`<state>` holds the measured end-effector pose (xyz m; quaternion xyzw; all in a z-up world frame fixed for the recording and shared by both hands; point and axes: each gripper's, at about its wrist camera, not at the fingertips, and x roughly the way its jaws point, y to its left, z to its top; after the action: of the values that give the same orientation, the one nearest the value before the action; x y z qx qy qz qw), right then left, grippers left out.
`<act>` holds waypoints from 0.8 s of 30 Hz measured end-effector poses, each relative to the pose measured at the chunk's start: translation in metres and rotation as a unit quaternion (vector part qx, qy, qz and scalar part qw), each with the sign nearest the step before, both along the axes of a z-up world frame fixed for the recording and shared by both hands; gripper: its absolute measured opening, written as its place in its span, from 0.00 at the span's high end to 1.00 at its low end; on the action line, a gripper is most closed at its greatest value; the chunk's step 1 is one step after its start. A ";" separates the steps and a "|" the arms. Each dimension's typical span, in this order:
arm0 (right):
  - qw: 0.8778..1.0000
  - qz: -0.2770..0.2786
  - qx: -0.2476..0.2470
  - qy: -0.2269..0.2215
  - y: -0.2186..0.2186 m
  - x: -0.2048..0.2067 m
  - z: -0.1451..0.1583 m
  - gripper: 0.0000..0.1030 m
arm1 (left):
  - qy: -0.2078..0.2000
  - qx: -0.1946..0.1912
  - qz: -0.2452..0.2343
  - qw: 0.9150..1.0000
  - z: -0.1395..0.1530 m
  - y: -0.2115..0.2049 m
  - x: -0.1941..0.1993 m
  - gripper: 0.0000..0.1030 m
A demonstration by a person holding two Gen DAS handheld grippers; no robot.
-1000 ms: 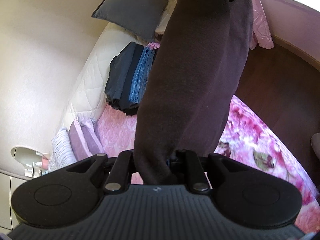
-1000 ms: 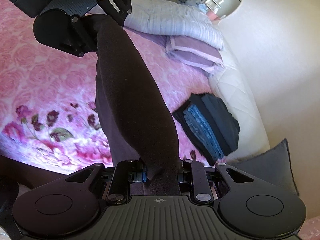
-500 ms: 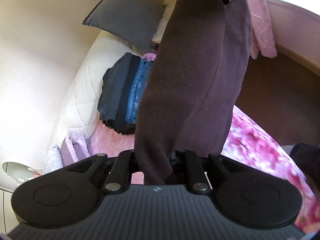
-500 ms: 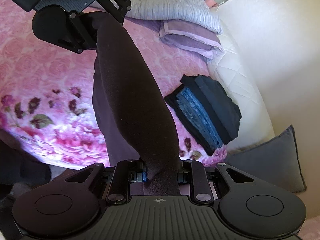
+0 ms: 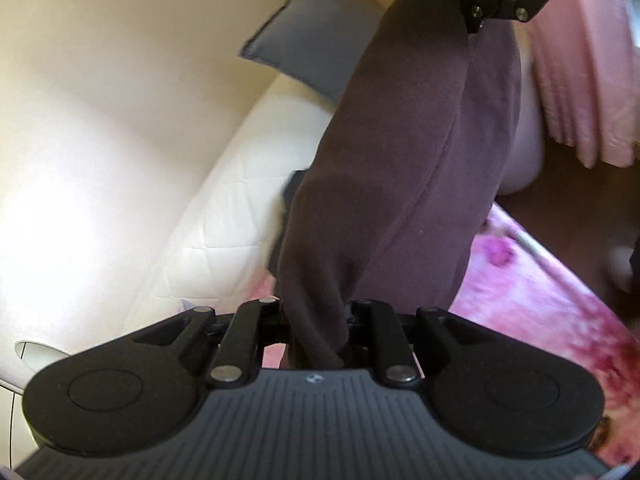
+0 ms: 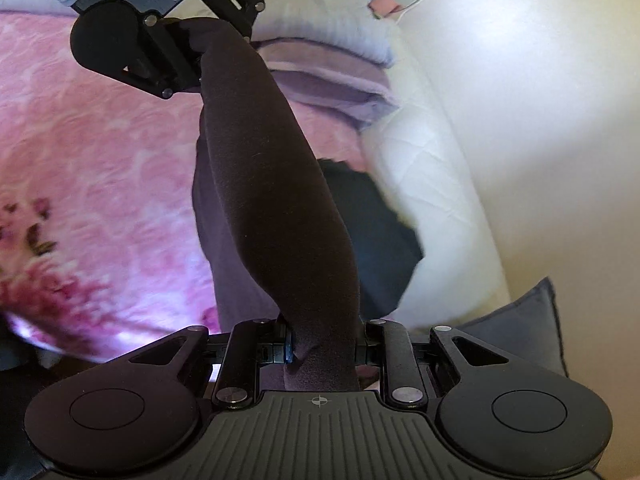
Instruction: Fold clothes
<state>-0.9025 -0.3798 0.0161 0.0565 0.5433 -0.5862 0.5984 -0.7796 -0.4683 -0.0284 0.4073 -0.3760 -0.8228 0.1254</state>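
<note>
A dark maroon garment point(image 5: 404, 168) hangs stretched in the air between my two grippers. My left gripper point(image 5: 316, 320) is shut on one end of it. My right gripper point(image 6: 324, 340) is shut on the other end point(image 6: 280, 184). In the right wrist view the left gripper point(image 6: 188, 52) shows at the top, clamped on the cloth. In the left wrist view the right gripper point(image 5: 476, 4) shows at the top edge. A stack of folded dark clothes point(image 6: 368, 236) lies on the pink floral bedspread point(image 6: 100, 184), mostly hidden behind the garment.
A white quilted bed edge point(image 5: 224, 208) runs beside the cream wall. A grey cushion point(image 5: 316, 48) lies at one end, lilac pillows point(image 6: 328, 80) at the other. Pink cloth point(image 5: 580, 80) hangs over the dark wooden floor point(image 5: 568, 208).
Both grippers have swung with the garment toward the wall and the folded stack. The garment now covers most of the stack. The views are motion-blurred.
</note>
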 end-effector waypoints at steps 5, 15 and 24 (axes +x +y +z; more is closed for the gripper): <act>0.999 0.033 -0.013 0.002 -0.070 -0.076 0.005 0.79 | 0.007 -0.013 0.038 0.999 0.003 -0.061 -0.071 0.86; 0.988 0.131 -0.077 0.036 -0.235 -0.232 0.001 0.79 | 0.032 -0.050 0.156 0.986 0.007 -0.197 -0.211 0.87; 0.976 0.209 0.018 0.053 -0.246 -0.267 -0.170 0.76 | -0.071 0.062 0.197 0.976 -0.163 -0.211 -0.231 0.80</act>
<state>-1.1697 -0.6259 -0.1538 -0.0784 0.5845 -0.4403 0.6770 -1.0110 -0.6793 -0.1912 0.5374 -0.2446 -0.7727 0.2331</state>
